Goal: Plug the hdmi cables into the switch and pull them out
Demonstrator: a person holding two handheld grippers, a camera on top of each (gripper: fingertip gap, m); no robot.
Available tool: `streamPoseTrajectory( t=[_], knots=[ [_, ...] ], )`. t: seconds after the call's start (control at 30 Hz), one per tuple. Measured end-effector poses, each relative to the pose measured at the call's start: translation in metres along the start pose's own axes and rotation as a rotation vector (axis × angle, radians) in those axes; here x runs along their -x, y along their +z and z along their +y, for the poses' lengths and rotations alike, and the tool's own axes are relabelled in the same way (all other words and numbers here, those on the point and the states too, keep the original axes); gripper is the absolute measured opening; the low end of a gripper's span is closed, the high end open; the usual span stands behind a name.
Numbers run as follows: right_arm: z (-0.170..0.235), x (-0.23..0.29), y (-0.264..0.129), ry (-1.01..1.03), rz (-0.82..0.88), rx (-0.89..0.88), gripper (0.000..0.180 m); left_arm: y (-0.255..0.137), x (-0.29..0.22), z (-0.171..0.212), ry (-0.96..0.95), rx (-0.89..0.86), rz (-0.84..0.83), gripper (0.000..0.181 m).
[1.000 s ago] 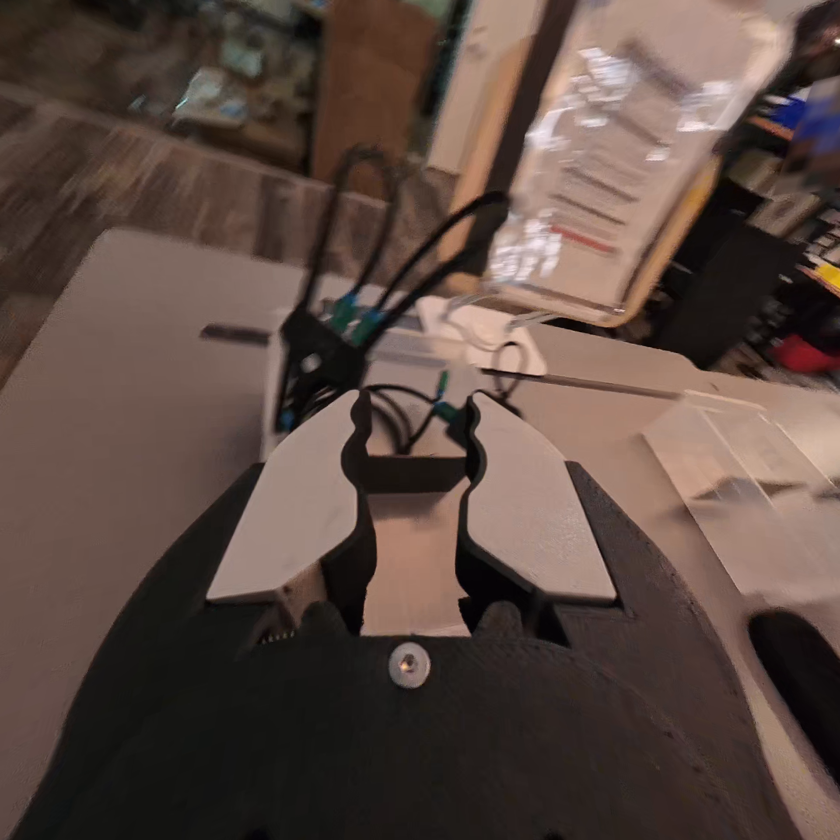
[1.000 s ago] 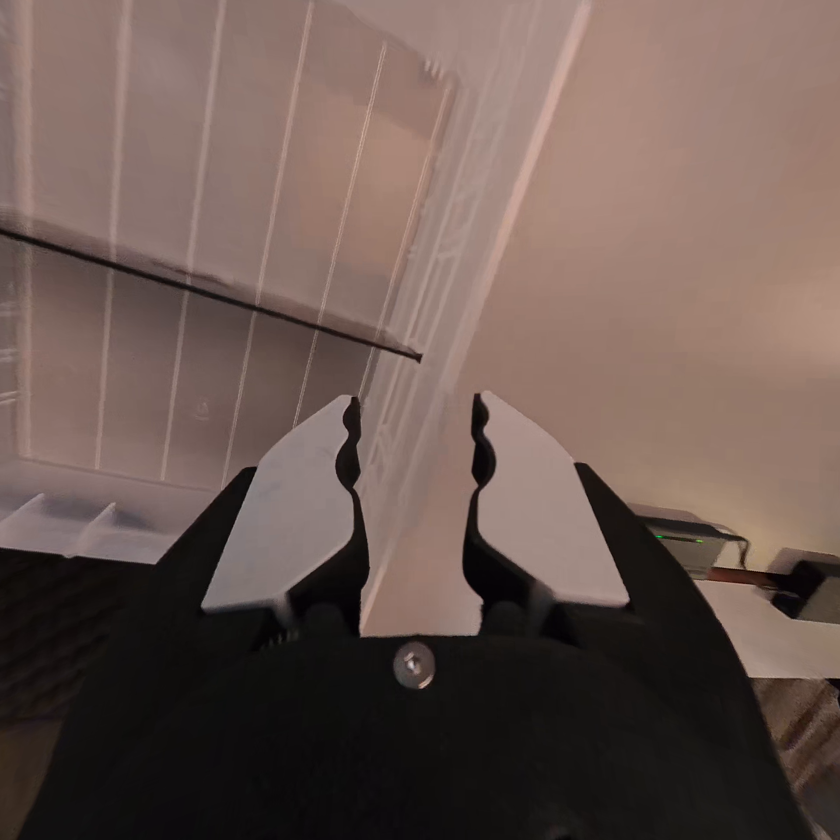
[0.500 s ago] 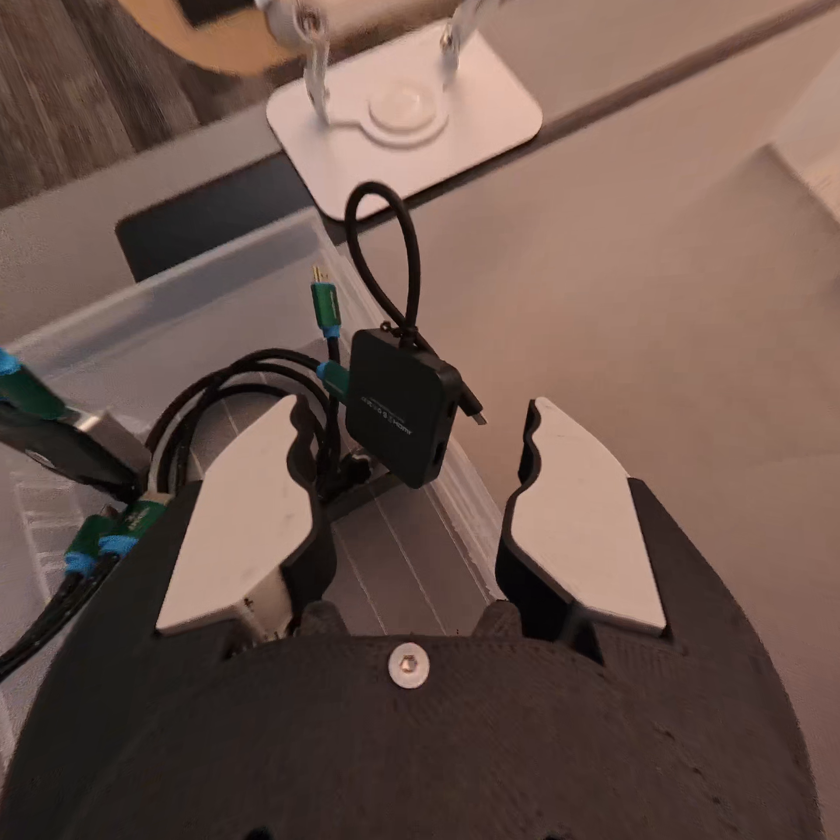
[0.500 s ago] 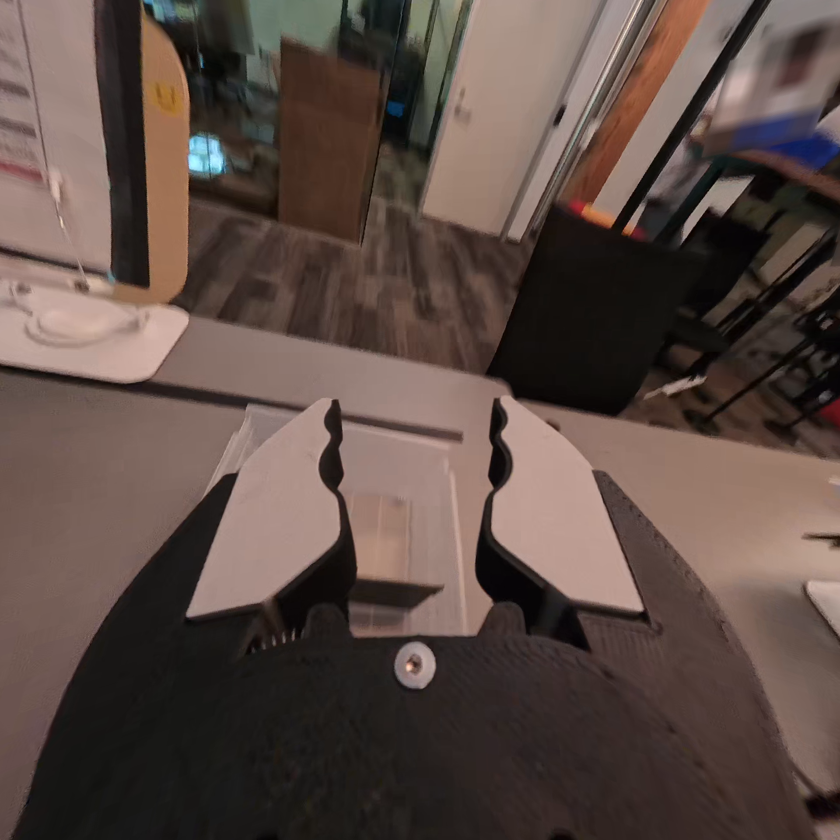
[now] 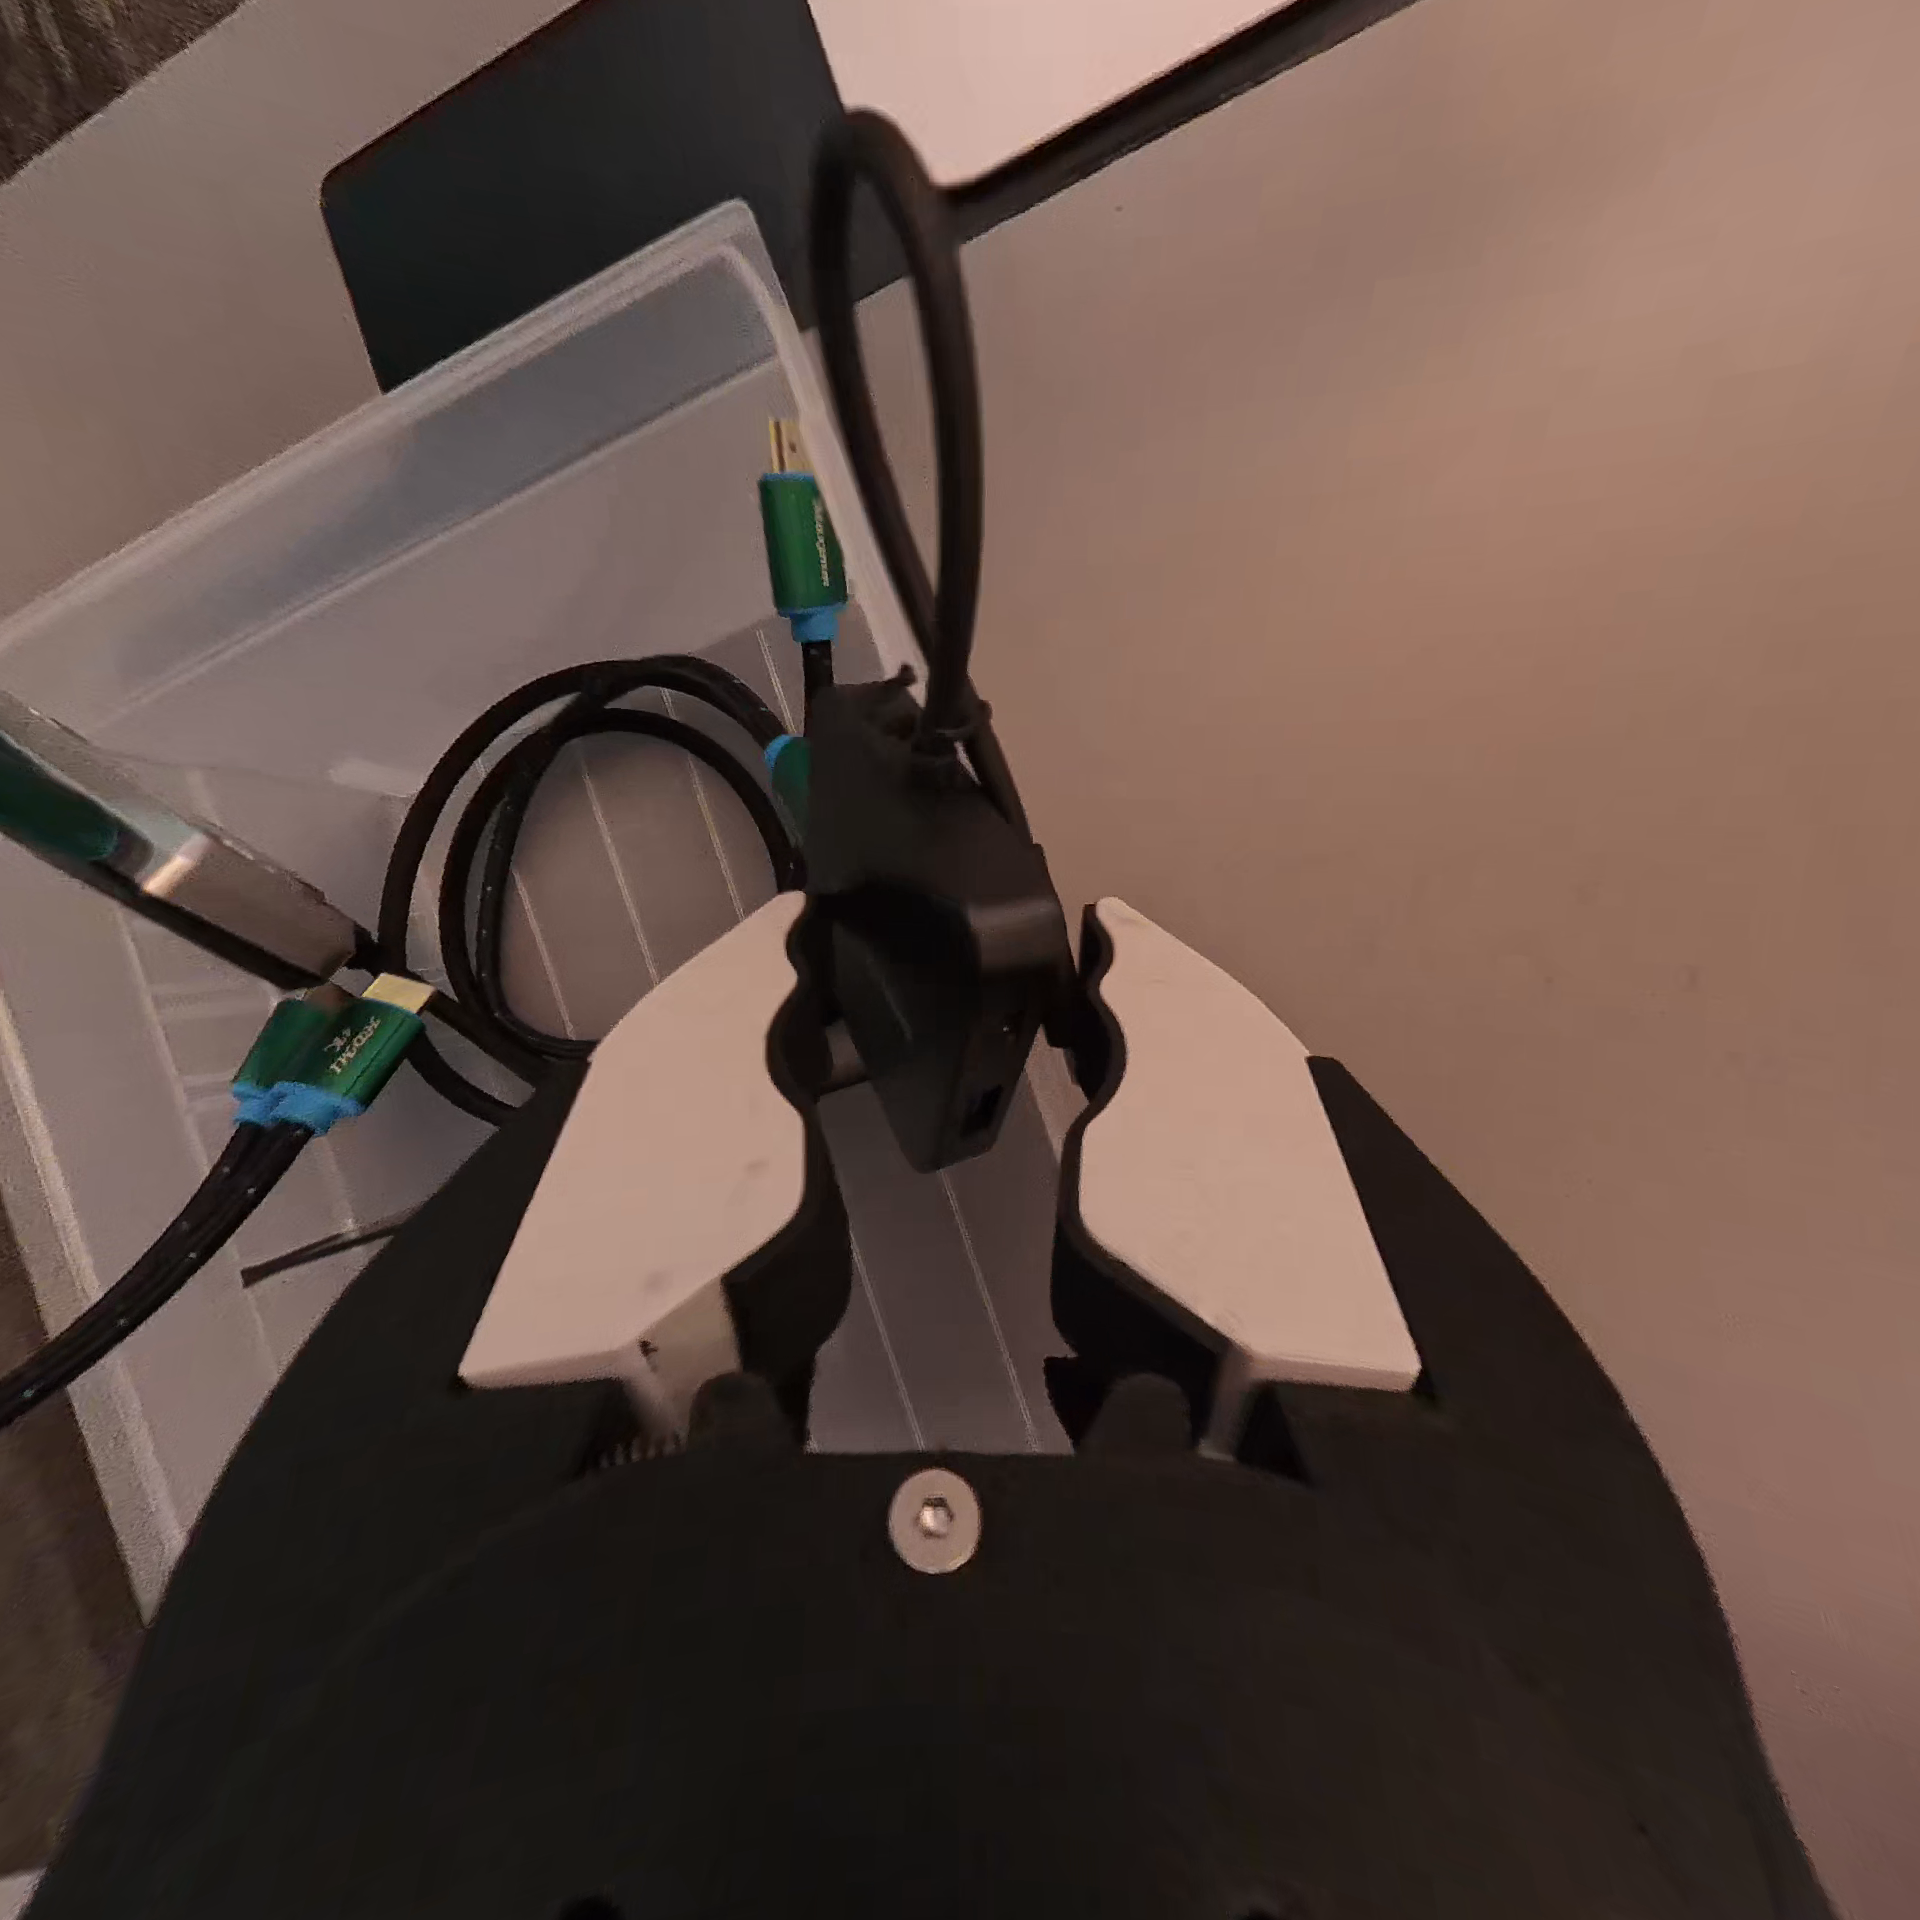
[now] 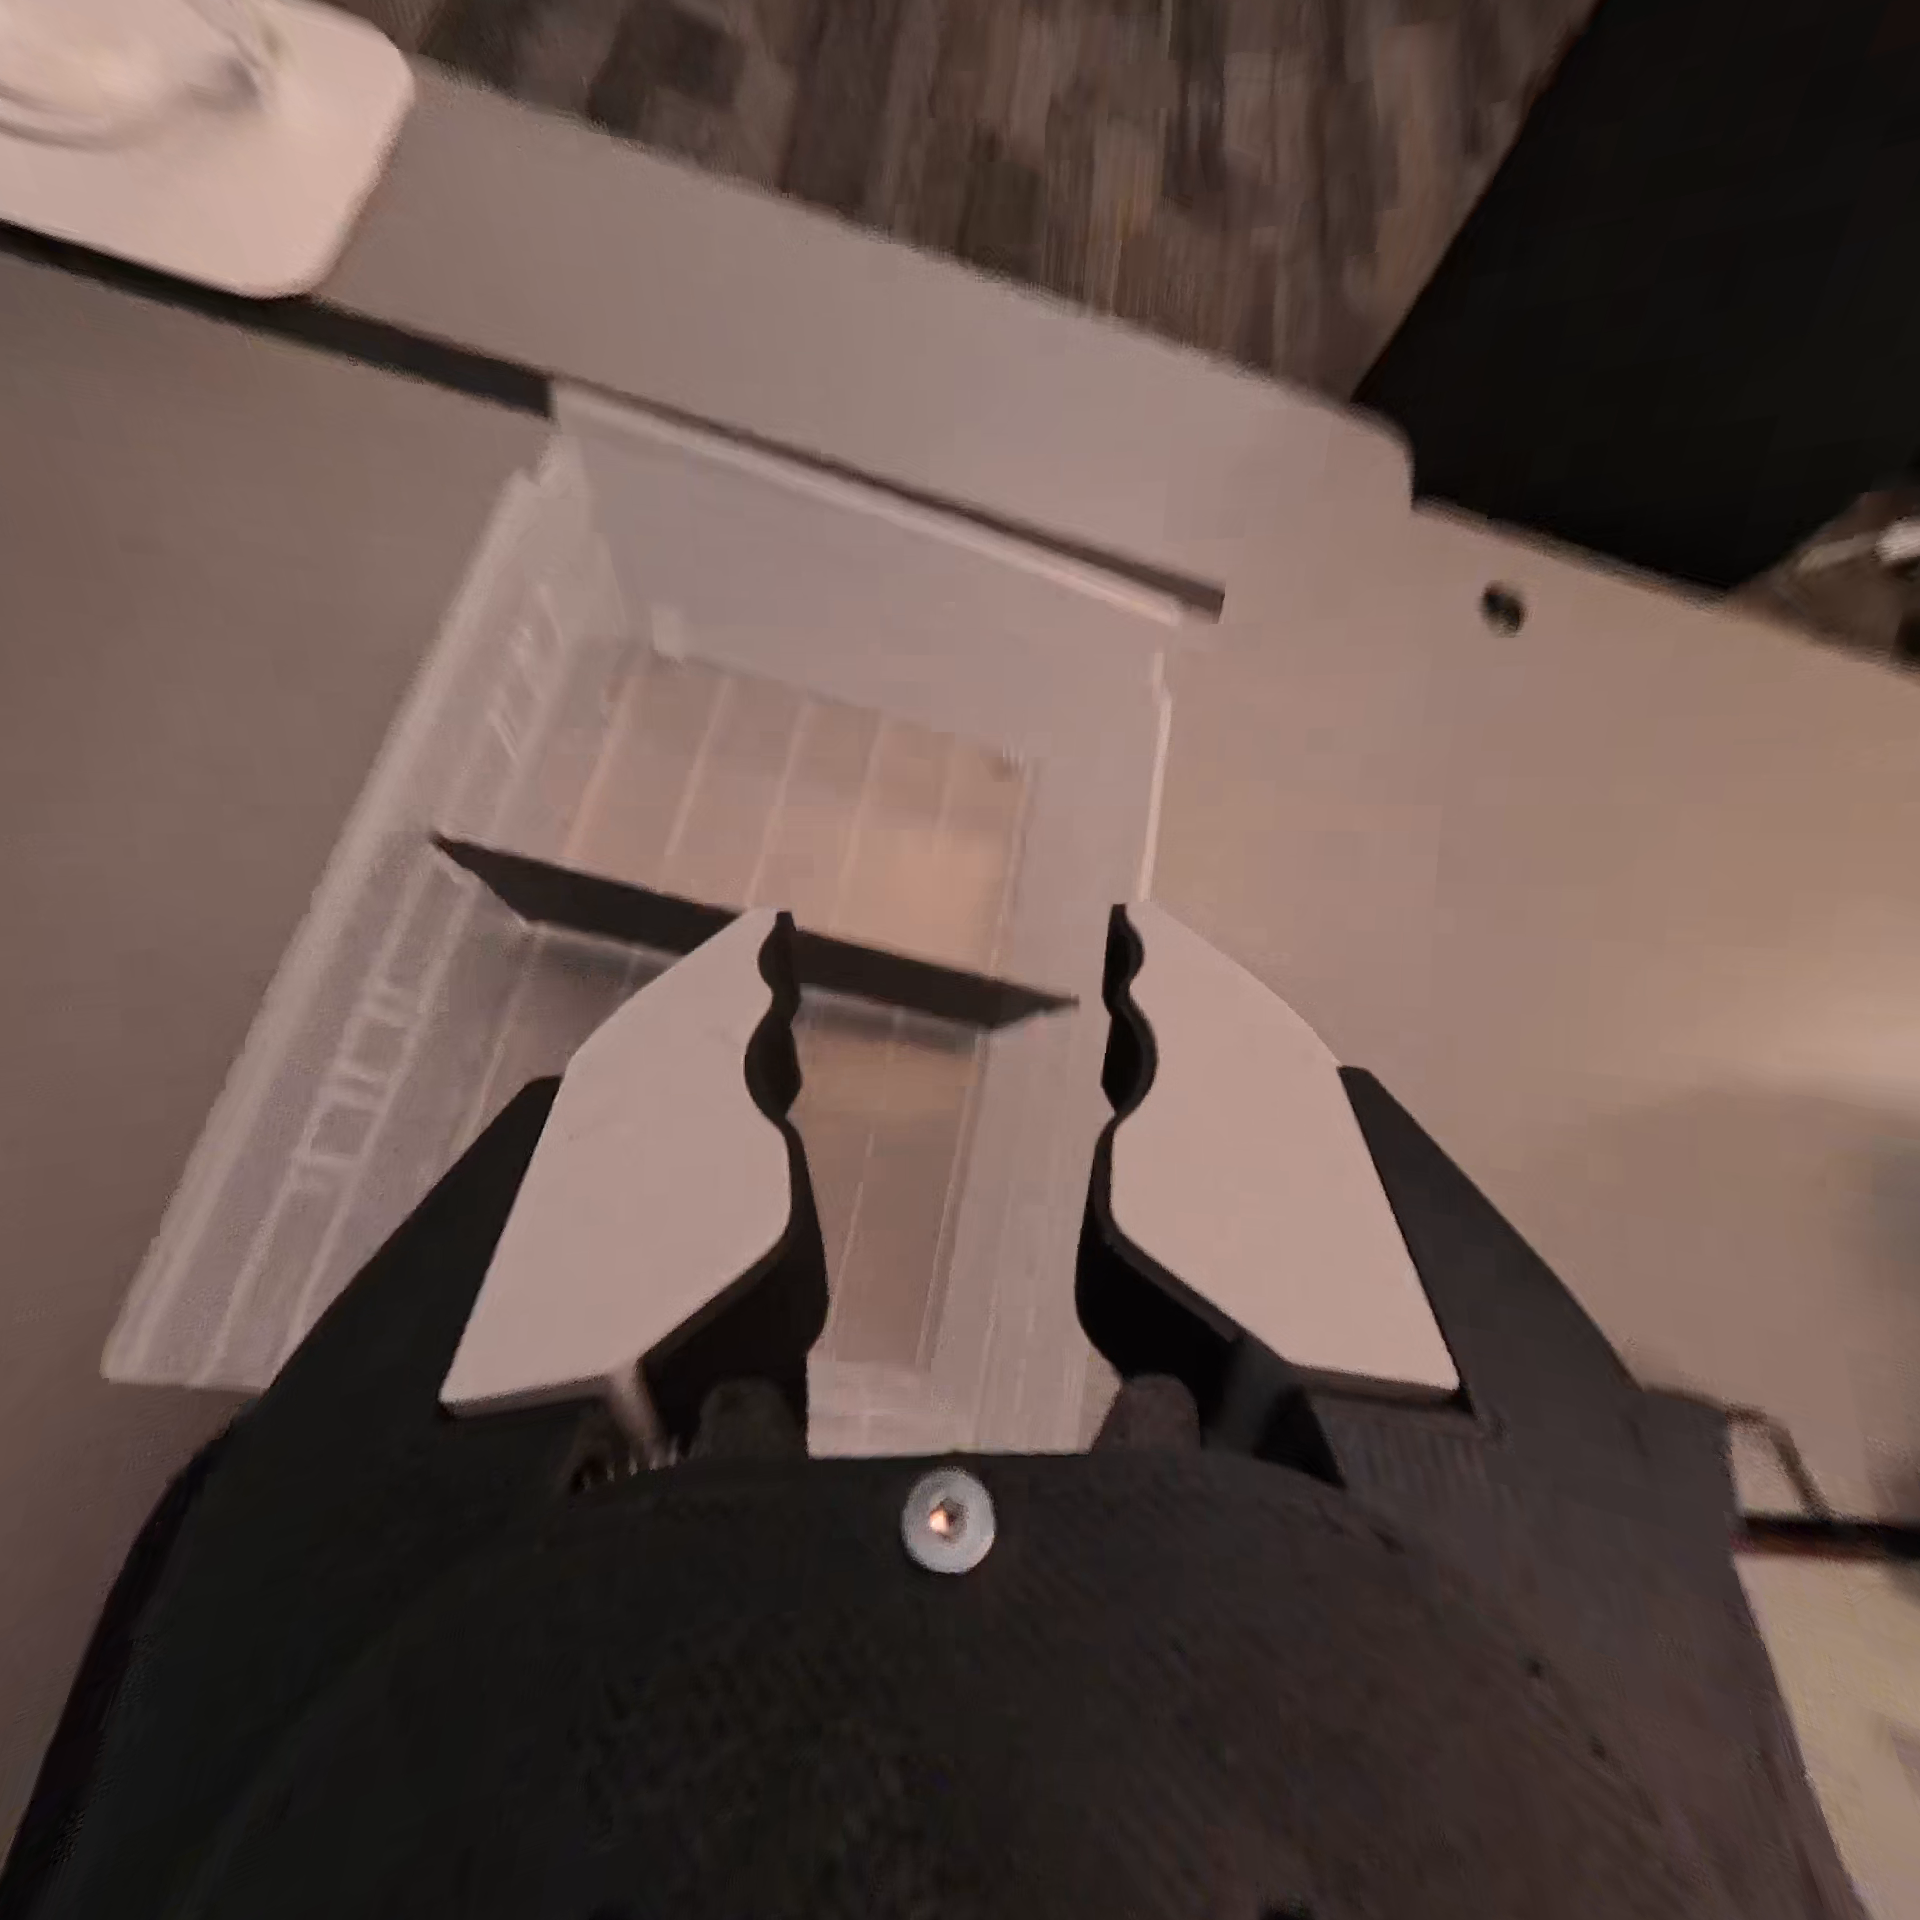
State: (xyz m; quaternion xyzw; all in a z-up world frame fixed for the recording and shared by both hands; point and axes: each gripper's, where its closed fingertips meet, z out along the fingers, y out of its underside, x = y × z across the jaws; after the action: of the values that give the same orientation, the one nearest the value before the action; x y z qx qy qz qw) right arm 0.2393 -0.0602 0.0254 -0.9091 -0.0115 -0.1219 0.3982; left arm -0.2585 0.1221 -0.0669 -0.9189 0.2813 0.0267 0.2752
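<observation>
In the left wrist view my left gripper (image 5: 938, 930) has its jaws closed in on the sides of the small black switch (image 5: 935, 997), which leans on the right rim of a clear plastic bin (image 5: 468, 499). A black looped cable (image 5: 883, 312) rises from the switch. Black braided HDMI cables lie in the bin: one green plug (image 5: 802, 545) points up and away, one (image 5: 327, 1055) lies loose at the left, and a third (image 5: 790, 774) sits against the switch's far side. My right gripper (image 6: 945, 935) is open and empty above another clear bin (image 6: 343, 1039).
A grey metal box (image 5: 239, 904) with a green plug in it juts in at the left of the cable bin. A black pad (image 5: 571, 177) lies behind that bin. A white stand base (image 6: 208, 135) sits at the far left of the grey table (image 6: 1558, 883).
My left gripper moved forward over the switch and narrowed its jaws onto it. My right gripper tilted down from the room toward the clear bin and stayed open.
</observation>
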Motion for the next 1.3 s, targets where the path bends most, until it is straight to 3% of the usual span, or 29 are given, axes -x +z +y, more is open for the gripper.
streamPoseTrajectory(
  t=[0.2, 0.27, 0.37, 0.6, 0.83, 1.03, 1.3],
  knots=[
    [0.089, -0.040, 0.025, 0.192, -0.073, 0.245, 0.036, -0.044, 0.021, -0.005, -0.012, -0.111, -0.057, 0.029],
    [0.107, -0.044, 0.032, 0.237, -0.093, 0.312, 0.022, -0.061, 0.034, -0.006, -0.015, -0.168, -0.109, 0.025],
    [0.121, -0.033, 0.041, 0.260, -0.181, 0.369, 0.008, -0.087, 0.047, -0.008, -0.053, -0.266, -0.130, 0.019],
    [0.119, -0.039, 0.049, 0.309, -0.163, 0.370, 0.008, -0.161, 0.065, -0.010, -0.104, -0.525, -0.157, 0.019],
    [0.066, -0.057, 0.020, 0.309, -0.002, 0.168, 0.032, -0.217, 0.060, -0.013, -0.064, -0.737, -0.189, 0.019],
    [-0.015, -0.030, -0.015, 0.134, 0.027, -0.139, 0.032, -0.261, 0.047, -0.017, -0.013, -0.929, -0.175, 0.019],
    [-0.065, 0.016, -0.032, -0.026, 0.002, -0.293, 0.029, -0.276, 0.028, -0.027, -0.006, -1.079, 0.021, 0.019]
  ],
)
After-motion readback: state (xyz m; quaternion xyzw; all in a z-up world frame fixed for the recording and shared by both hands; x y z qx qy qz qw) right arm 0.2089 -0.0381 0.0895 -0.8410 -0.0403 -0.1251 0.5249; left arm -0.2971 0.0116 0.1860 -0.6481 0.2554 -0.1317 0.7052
